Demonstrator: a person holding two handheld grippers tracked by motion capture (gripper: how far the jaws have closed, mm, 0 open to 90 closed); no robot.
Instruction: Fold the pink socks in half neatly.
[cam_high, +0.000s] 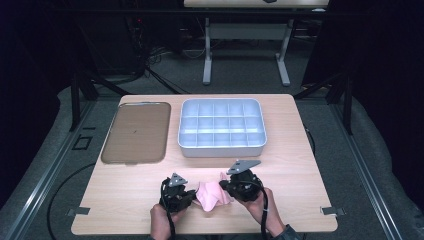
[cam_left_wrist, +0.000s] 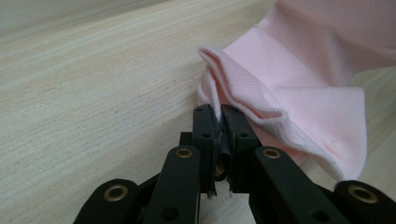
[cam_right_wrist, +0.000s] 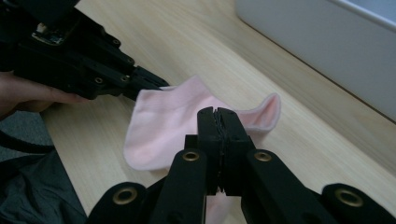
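pink sock (cam_high: 212, 195) btwn tongs | L tongs (cam_high: 192, 196) pinch edge | R tongs (cam_high: 223, 187) clamped on it

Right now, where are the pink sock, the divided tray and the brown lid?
pink sock (cam_high: 212, 195), high view, on its middle, between the two tongs.
divided tray (cam_high: 221, 150), high view, on its near outer wall.
brown lid (cam_high: 136, 132), high view, on the middle of its flat top.

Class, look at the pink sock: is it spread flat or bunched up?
Bunched: the pink sock shows folds, with the left tool and right tool each pinching an edge.
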